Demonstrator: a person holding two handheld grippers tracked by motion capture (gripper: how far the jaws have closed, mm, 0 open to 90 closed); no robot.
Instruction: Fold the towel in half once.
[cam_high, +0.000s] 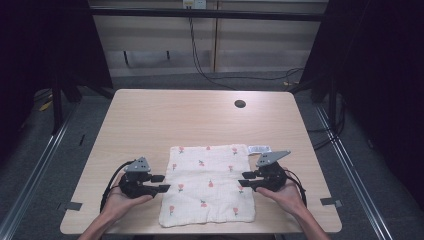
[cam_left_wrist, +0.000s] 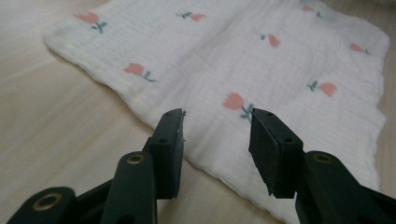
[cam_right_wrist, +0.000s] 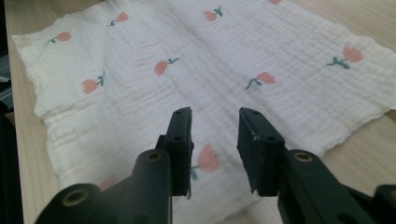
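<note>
two gripper (cam_high: 161, 183) (cam_high: 247, 180) sets released beside the cloth (cam_high: 209, 184), label (cam_high: 259, 149) nearby

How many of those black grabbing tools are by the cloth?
2. The left gripper sits at the cloth's left edge, the right gripper at its right edge. Both have open fingers holding nothing.
</note>
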